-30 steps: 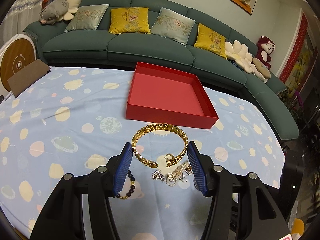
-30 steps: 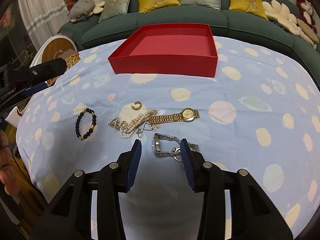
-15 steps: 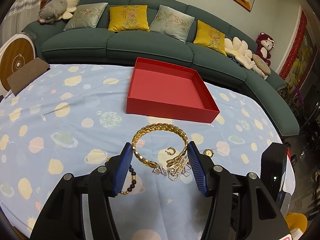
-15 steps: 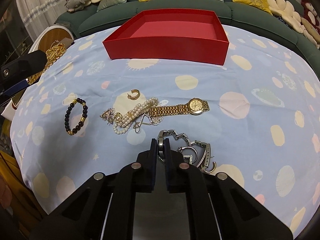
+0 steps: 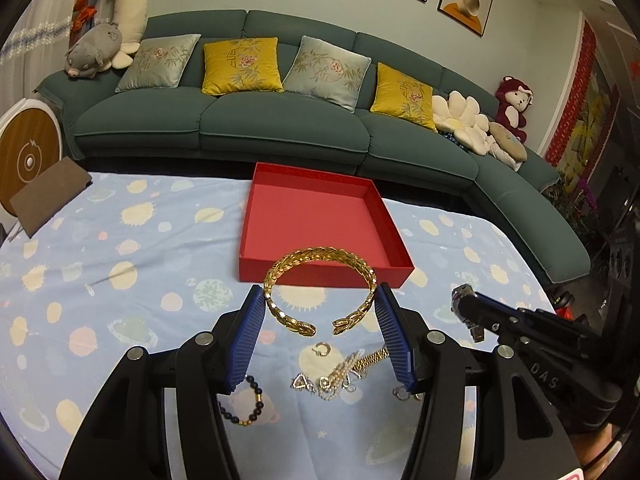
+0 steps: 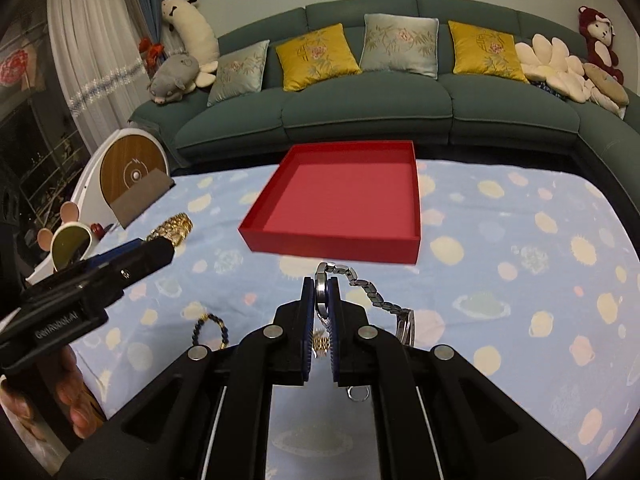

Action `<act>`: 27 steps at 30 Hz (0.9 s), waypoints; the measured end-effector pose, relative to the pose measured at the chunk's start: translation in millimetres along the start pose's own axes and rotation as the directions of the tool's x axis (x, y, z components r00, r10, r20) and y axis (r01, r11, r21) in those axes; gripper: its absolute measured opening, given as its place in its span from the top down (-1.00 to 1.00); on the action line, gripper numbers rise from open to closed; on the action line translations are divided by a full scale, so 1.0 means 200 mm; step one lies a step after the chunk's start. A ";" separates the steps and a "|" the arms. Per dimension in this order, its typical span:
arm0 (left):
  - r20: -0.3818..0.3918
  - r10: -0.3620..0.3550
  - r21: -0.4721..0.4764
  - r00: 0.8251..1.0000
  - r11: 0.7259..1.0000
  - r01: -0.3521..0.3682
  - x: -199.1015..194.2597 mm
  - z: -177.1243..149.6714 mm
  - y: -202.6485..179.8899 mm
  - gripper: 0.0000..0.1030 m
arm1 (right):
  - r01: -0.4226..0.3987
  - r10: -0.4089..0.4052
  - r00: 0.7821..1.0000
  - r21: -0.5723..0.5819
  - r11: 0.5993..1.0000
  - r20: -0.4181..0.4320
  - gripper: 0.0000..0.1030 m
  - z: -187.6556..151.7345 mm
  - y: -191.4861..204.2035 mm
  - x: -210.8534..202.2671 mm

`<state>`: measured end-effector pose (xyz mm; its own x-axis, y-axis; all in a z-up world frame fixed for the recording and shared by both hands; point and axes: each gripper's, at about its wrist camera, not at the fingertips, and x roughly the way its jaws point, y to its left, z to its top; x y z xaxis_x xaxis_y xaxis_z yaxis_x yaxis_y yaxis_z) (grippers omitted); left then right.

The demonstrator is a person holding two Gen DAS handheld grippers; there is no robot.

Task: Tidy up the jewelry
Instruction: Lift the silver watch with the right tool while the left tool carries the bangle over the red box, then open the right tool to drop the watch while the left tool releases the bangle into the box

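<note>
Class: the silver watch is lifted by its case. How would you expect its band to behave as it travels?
The silver watch is pinched in the right hand-held gripper; its link band droops sideways, so it is probably floppy and may swing. Metal links suggest some weight.

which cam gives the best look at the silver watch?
Right wrist. The silver watch sits clamped edge-on in the shut right tool, its link band trailing right, all in frame. Left wrist shows only its case poking from the right tool's tip at the frame's right edge, band mostly hidden.
</note>
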<state>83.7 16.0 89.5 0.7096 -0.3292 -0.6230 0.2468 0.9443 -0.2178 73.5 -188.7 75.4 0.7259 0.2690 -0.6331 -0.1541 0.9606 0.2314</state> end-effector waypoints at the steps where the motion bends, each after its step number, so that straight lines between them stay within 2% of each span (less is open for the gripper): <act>1: 0.004 0.004 0.013 1.000 1.000 -0.004 0.01 0.04 -0.01 -0.05 | -0.002 0.002 1.000 -0.003 1.000 0.011 0.89 0.05 -0.01 -0.01; 5: 0.023 0.026 0.069 0.999 0.997 -0.028 0.10 0.20 -0.01 -0.05 | 0.009 -0.008 0.999 -0.022 1.000 0.042 0.89 0.23 -0.04 0.02; 9: 0.030 0.034 0.077 0.999 0.996 -0.036 0.27 0.37 0.02 -0.05 | 0.021 -0.019 0.998 -0.024 1.000 0.063 0.89 0.41 -0.09 0.14; 14: 0.057 0.079 0.118 0.995 0.989 -0.086 0.55 0.52 0.04 -0.05 | 0.012 -0.013 0.998 0.007 1.000 0.057 0.89 0.62 -0.19 0.40; 17: 0.041 0.096 0.125 0.995 0.987 -0.101 0.74 0.59 0.05 -0.05 | 0.018 -0.018 0.998 0.008 1.000 0.053 0.89 0.71 -0.22 0.57; 22: 0.011 0.131 0.138 0.991 0.982 -0.131 1.00 0.63 0.08 -0.05 | 0.026 -0.026 0.999 0.012 1.000 0.029 0.89 0.79 -0.26 0.83; 27: -0.046 0.145 0.105 0.988 0.985 -0.140 1.23 0.67 0.14 -0.05 | 0.047 -0.047 0.999 0.018 0.999 -0.023 0.89 0.80 -0.32 1.07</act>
<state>353.7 -37.5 31.4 0.7070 -0.1880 -0.6817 0.2128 0.9759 -0.0484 346.9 -204.1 42.7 0.7169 0.2251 -0.6598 -0.1074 0.9708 0.2146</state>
